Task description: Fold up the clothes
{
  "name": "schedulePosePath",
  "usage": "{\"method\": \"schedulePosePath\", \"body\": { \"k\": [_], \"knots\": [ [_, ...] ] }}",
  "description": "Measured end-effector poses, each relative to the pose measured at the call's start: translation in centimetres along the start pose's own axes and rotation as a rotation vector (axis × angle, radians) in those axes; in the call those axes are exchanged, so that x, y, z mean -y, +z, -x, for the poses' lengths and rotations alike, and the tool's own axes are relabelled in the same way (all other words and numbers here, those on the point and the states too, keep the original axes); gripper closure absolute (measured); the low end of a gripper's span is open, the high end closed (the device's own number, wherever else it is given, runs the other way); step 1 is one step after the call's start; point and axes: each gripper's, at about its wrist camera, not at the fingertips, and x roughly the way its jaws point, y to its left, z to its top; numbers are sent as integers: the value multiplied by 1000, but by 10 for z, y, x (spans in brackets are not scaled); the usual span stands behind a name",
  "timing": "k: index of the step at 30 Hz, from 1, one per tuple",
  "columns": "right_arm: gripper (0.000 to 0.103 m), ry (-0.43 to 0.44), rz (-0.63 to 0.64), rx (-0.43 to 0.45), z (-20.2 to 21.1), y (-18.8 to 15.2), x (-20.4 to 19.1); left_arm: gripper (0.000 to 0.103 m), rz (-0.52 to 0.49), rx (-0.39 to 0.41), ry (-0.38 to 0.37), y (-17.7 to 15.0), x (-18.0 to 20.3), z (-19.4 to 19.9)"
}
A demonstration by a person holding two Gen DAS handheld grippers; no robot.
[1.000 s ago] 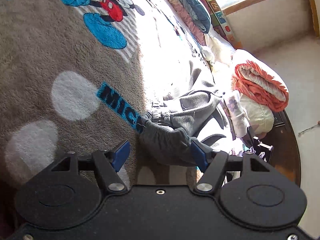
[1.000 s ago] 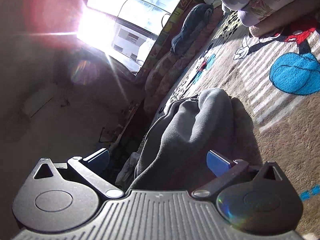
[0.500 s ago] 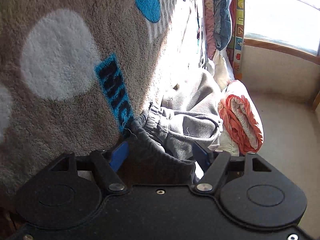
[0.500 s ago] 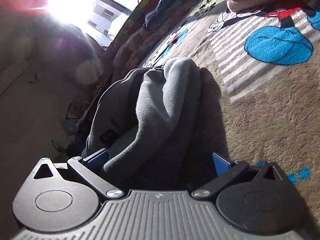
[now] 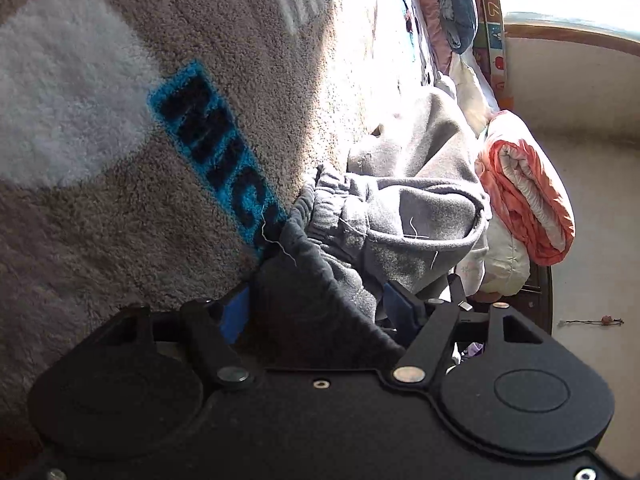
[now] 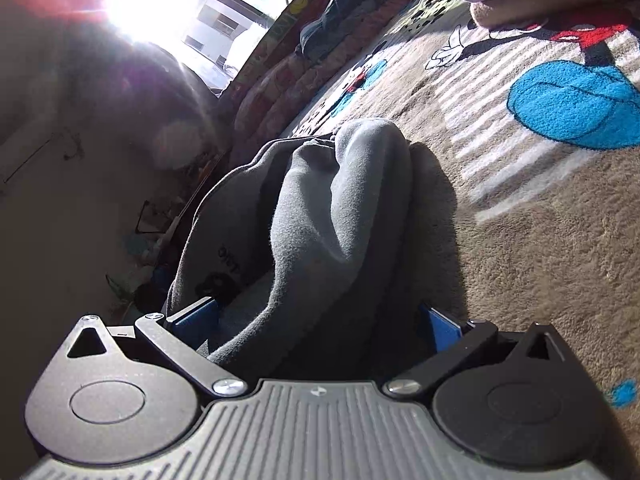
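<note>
Centrally, grey sweatpants (image 5: 420, 216) lie bunched on a brown plush blanket (image 5: 120, 216) printed with cartoon figures and blue lettering. Left wrist view: the left hand-held gripper (image 5: 316, 312) has its blue fingers (image 5: 234, 314) set apart on either side of the dark, gathered waistband; cloth fills the gap between them, though whether they press it cannot be told. Loose white threads hang from the fabric. Beyond the sweatpants sits an orange-and-white bundle (image 5: 528, 196), with pale floor (image 5: 592, 240) to its right. Right wrist view: the right hand-held gripper (image 6: 320, 320) likewise straddles a thick fold of the sweatpants (image 6: 340, 208), blue fingers (image 6: 442, 330) wide apart, the right one clear of the cloth against the blanket (image 6: 540, 240); a firm grip is not evident. Strong sunlight enters through a window (image 6: 192, 8) at upper left
</note>
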Motion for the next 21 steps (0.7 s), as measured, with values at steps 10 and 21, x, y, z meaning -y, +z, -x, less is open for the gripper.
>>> {"method": "schedulePosePath", "body": {
  "k": [10, 21],
  "knots": [
    [0, 37, -57, 45, 0, 3, 3, 92, -402, 166, 97, -1, 33, 41],
    [0, 53, -45, 25, -12, 1, -1, 94, -593, 440, 235, 74, 58, 109]
  ]
}}
